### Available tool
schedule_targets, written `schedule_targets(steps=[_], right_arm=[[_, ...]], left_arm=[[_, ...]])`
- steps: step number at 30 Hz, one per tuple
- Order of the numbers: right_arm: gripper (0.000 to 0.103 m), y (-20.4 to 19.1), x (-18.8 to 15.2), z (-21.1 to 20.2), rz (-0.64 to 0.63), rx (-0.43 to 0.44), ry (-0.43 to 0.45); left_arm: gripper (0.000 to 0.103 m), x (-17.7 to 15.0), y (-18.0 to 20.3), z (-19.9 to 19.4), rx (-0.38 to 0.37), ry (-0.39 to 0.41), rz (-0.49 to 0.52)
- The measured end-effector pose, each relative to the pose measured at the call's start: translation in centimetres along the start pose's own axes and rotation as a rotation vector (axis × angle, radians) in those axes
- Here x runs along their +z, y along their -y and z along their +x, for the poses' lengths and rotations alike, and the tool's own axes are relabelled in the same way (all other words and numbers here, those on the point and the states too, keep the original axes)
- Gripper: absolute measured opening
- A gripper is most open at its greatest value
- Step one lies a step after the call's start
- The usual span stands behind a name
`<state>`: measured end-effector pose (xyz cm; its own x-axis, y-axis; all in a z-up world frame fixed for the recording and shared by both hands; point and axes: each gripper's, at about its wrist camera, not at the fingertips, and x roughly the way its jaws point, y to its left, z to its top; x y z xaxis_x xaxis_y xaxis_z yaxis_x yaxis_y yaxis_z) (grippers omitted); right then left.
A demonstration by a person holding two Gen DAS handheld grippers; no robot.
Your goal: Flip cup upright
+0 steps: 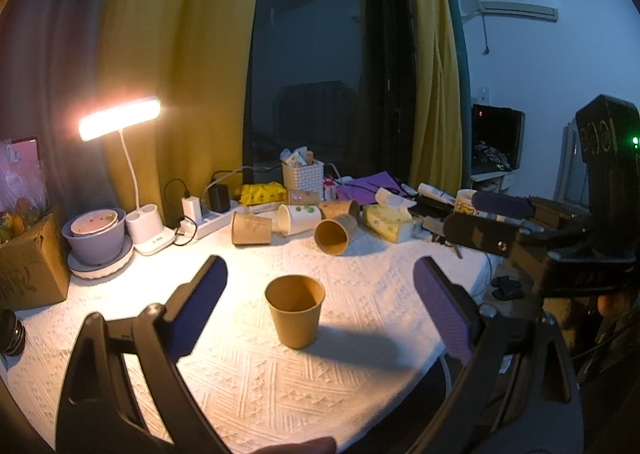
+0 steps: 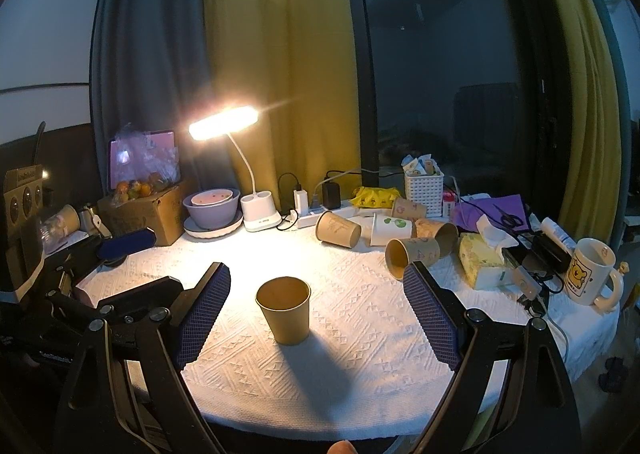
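Note:
A brown paper cup [image 1: 295, 310] stands upright, mouth up, on the white textured tablecloth [image 1: 248, 378]; it also shows in the right wrist view [image 2: 285, 309]. My left gripper [image 1: 320, 306] is open and empty, its blue-padded fingers wide on either side of the cup and a little nearer than it. My right gripper [image 2: 316, 310] is open and empty too, its fingers likewise apart from the cup. The right gripper's body shows at the right of the left wrist view [image 1: 560, 238].
Several paper cups [image 2: 404, 238] lie on their sides at the back. A lit desk lamp [image 2: 256, 209], stacked bowls [image 2: 212, 209], power strip [image 2: 320, 213], white basket [image 2: 424, 185], tissue box [image 2: 484, 258], bear mug [image 2: 592, 272] and cardboard box [image 2: 148, 213] ring the table.

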<state>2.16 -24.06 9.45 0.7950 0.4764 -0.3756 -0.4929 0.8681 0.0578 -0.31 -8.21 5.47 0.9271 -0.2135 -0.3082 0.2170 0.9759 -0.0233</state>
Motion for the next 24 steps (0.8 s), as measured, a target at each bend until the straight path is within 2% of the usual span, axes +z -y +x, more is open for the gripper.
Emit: schedule_targets(steps=[24], right_arm=[[0.09, -0.62, -0.28, 0.73, -0.013, 0.008, -0.018]], left_arm=[[0.095, -0.54, -0.14, -0.23, -0.001, -0.004, -0.034]])
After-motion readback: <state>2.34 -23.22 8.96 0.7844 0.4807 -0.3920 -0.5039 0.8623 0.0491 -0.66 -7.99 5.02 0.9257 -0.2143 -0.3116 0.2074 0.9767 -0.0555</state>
